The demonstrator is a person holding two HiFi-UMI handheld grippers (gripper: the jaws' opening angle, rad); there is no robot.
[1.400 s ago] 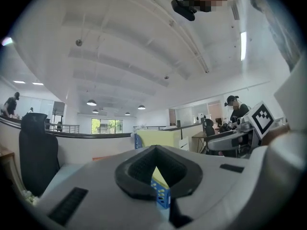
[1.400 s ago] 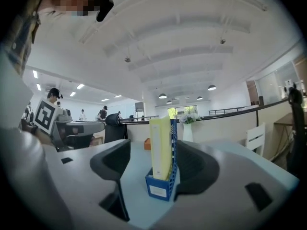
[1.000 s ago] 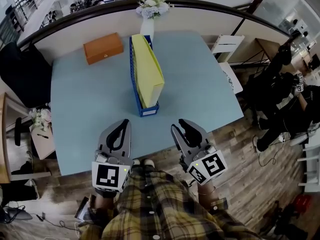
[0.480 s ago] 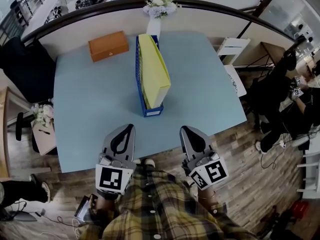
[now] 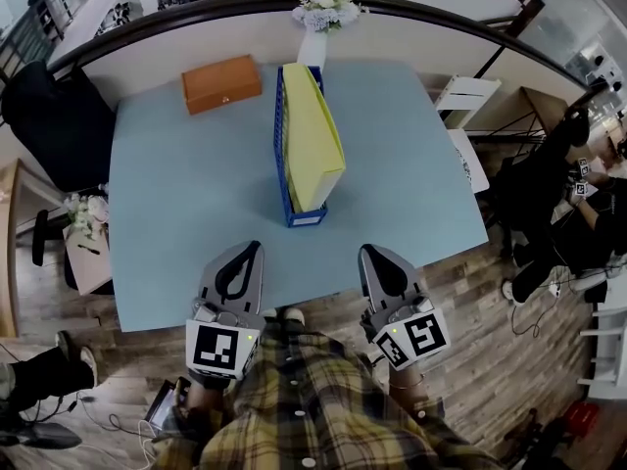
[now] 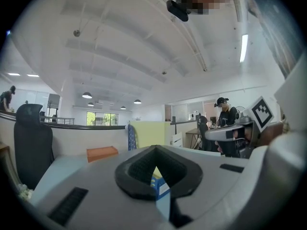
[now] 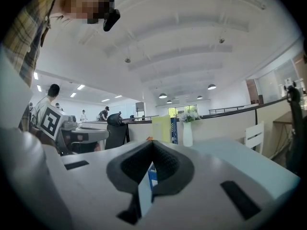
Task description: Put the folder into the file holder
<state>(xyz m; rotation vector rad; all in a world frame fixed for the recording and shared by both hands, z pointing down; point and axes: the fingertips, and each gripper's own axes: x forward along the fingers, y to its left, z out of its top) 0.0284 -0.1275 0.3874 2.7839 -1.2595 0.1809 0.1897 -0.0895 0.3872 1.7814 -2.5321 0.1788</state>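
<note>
Standing on edge inside the slim blue plastic file holder (image 5: 282, 160), the yellow cardboard folder (image 5: 315, 135) appears fully seated, so the task looks done. Nothing seems left except perhaps drawing the hands away. The holder sits in the far middle of the pale blue table (image 5: 186, 204), its long side running near to far.

The left gripper (image 5: 251, 249) hovers over the table's near edge, clenched with its jaws together on nothing. The right gripper (image 5: 372, 253) sits beside it on the right, likewise clenched and empty. Both are well apart from the holder.

By count there is one folder, one file holder and two grippers. There is also one orange rectangular box (image 5: 221, 83) at the far left of the holder, and one white vase of pale flowers (image 5: 328, 10) just beyond the holder's far end.
</note>
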